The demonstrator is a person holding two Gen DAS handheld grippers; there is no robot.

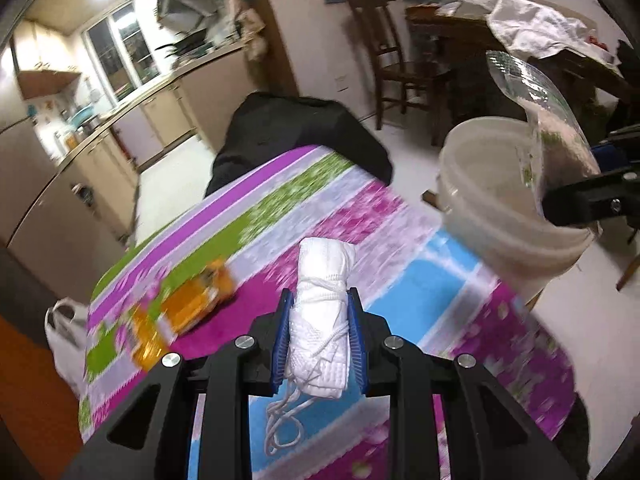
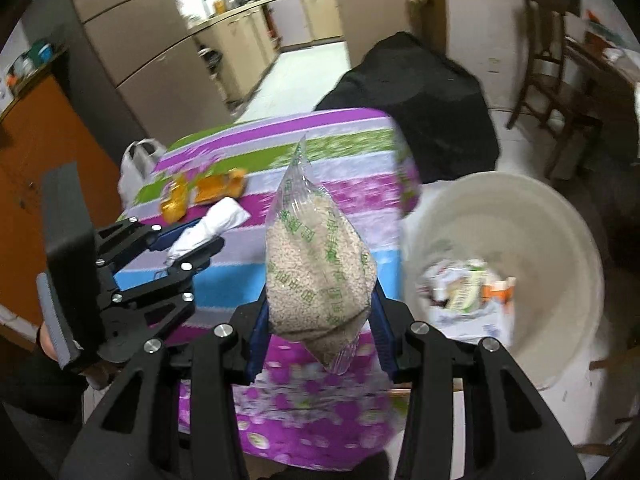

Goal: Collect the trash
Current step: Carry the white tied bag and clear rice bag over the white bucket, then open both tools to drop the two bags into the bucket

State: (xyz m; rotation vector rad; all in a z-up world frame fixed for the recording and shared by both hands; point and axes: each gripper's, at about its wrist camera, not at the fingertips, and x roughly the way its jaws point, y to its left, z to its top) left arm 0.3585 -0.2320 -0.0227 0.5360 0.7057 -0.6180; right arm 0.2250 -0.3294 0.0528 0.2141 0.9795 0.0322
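Carrying stage of trash collection. The left gripper [image 1: 320, 332] is clenched on a rolled white cloth bundle [image 1: 324, 320] with a loose string hanging below, held above the striped tablecloth [image 1: 440, 264]. The right gripper [image 2: 320, 332] grasps a clear plastic bag of grains [image 2: 316, 264], also lifted clear of the table. The white bucket [image 2: 560, 216], already holding scraps of packaging, stands just beside the table's edge. Orange wrappers [image 1: 200, 300] lie uncollected on the cloth. The next move likely calls for bringing each load over the bucket's mouth before releasing it.
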